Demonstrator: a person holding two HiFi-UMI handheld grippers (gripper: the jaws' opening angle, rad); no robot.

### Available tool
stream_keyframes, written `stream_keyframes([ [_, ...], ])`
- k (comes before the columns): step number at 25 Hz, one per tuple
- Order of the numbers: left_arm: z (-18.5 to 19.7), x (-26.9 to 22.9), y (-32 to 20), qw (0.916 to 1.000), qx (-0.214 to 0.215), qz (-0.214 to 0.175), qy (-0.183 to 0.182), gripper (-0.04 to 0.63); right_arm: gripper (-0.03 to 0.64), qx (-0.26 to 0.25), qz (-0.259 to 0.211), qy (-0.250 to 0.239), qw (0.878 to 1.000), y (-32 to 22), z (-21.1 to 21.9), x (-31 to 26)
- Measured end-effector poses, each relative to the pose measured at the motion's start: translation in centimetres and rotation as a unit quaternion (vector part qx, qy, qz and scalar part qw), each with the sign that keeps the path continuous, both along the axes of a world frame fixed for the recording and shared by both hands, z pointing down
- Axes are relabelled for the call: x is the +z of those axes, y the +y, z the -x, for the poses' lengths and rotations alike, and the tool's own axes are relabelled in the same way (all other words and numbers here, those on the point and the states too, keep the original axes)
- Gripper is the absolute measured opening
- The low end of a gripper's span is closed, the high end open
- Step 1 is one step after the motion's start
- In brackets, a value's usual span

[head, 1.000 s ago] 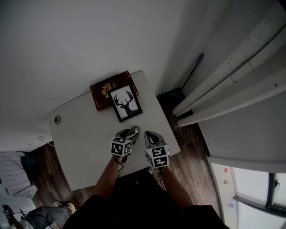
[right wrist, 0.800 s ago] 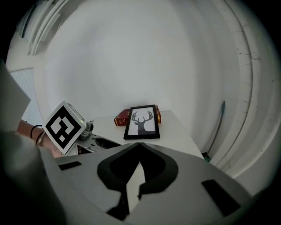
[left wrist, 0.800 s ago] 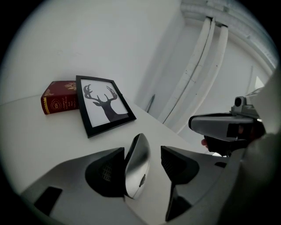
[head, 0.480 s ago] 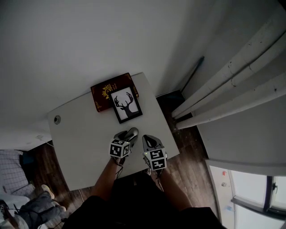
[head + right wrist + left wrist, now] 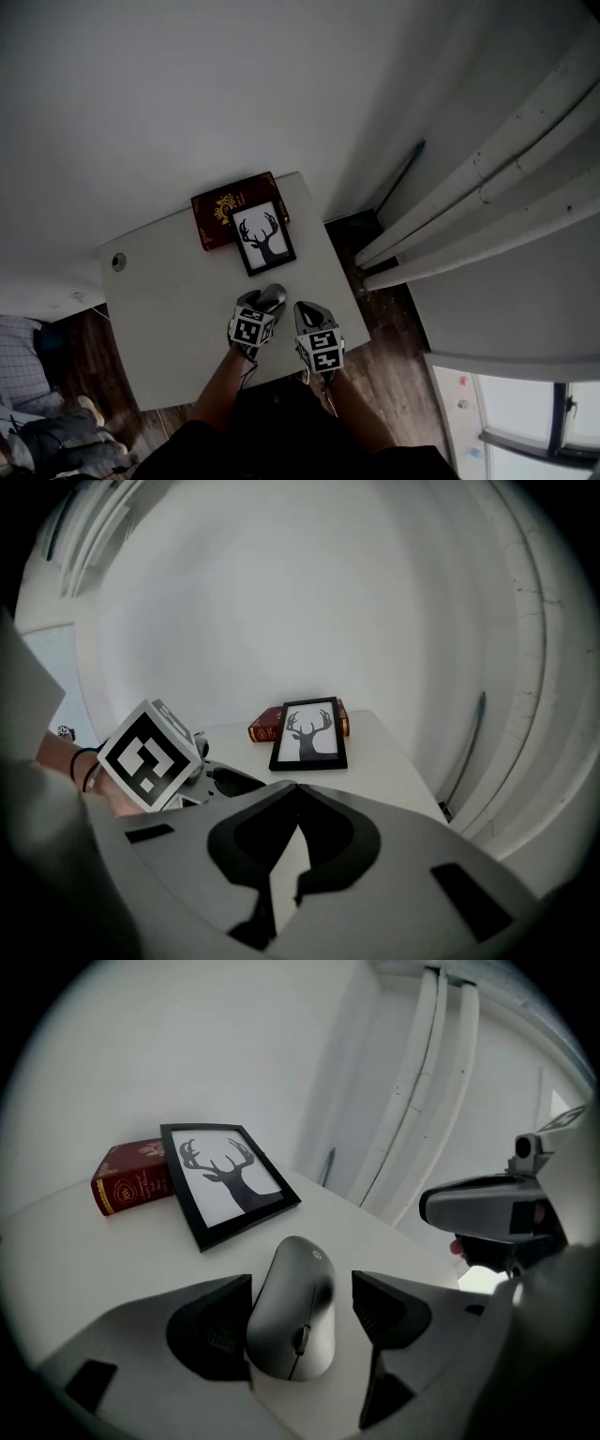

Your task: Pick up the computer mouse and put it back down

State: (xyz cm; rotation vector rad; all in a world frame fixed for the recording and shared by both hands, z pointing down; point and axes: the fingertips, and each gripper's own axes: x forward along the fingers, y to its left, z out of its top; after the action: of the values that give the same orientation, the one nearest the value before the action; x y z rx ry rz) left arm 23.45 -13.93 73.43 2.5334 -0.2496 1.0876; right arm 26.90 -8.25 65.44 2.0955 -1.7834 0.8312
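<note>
The computer mouse [image 5: 292,1312] lies flat on the white tabletop [image 5: 178,291], in its near right part, close to the near edge. The dark grey mouse has its scroll wheel toward the near side and its rounded back pointing to the far side.

The left gripper [image 5: 300,1288] points down over the mouse, which sits between its two jaws. The jaws have just been opening and now stand released. There is a clear gap on the right side of the mouse. The left jaw is just beside the mouse's left flank, and whether it touches there cannot be told. The mouse's weight is on the tabletop, not in the grip.

The right gripper [image 5: 298,794] hangs just to the right of the left one, above the same near part of the tabletop. Its jaws are clenched together and hold nothing. Its view shows the marker cube [image 5: 150,752] of the left gripper at the left.

Farther back on the tabletop is a black picture frame [image 5: 230,1180] showing a deer's head with antlers. A dark red book [image 5: 131,1180] with gold print lies just behind it to the left. The frame overlaps the book's right part. A small round fitting [image 5: 118,262] sits in the tabletop's far left corner.
</note>
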Motion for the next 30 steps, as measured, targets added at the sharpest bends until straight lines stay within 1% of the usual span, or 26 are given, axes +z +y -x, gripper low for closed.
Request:
stream_keyframes([
  [2,-0.1,-0.2,-0.3,1.0,-0.005,-0.004,0.002,0.336,0.02,-0.002,0.001,-0.001,1.0,0.0,0.0,0.1],
  [7,-0.4,-1.5,-1.1,0.9997,-0.009,-0.02,0.014,0.339,0.02,-0.004,-0.003,-0.001,1.0,-0.4,-0.2,-0.2],
  [9,0.0,-2.1,-1.2,0.9993,-0.017,-0.028,0.016,0.339,0.02,-0.003,-0.006,-0.001,1.0,-0.3,-0.1,-0.4],
  [11,0.6,-3.0,-1.4,0.9983,-0.041,-0.034,0.024,0.339,0.02,-0.004,-0.01,0.001,1.0,-0.3,0.0,-0.9],
  [14,1.2,-5.2,-1.8,0.9934,-0.088,-0.05,0.054,0.337,0.02,-0.011,-0.019,0.002,1.0,-0.3,0.3,-1.4],
  [16,1.5,-6.3,-1.8,0.9912,-0.093,-0.07,0.063,0.304,0.02,-0.014,-0.03,0.004,0.999,-0.5,0.5,-1.8],
  [18,1.6,-7.4,-1.6,0.9899,-0.093,-0.078,0.074,0.289,0.02,-0.017,-0.04,0.007,0.999,-0.6,0.7,-2.5],
  [20,1.9,-9.1,-1.7,0.9859,-0.11,-0.083,0.094,0.243,0.02,-0.024,-0.05,0.009,0.998,-0.7,1.2,-3.3],
  [23,2.9,-11.4,-1.8,0.9777,-0.136,-0.11,0.116,0.147,0.02,-0.036,-0.065,0.013,0.997,-0.5,1.9,-4.4],
  [25,3.5,-12.6,-1.2,0.974,-0.142,-0.124,0.125,0.039,0.02,-0.044,-0.076,0.016,0.996,-0.3,2.5,-5.2],
  [26,3.8,-13.1,-0.7,0.9724,-0.145,-0.129,0.13,0.006,0.02,-0.048,-0.081,0.017,0.995,-0.1,2.7,-5.5],
  [30,5.6,-15.0,1.5,0.9664,-0.152,-0.151,0.141,0.002,0.02,-0.054,-0.105,0.022,0.993,1.1,4.1,-6.7],
])
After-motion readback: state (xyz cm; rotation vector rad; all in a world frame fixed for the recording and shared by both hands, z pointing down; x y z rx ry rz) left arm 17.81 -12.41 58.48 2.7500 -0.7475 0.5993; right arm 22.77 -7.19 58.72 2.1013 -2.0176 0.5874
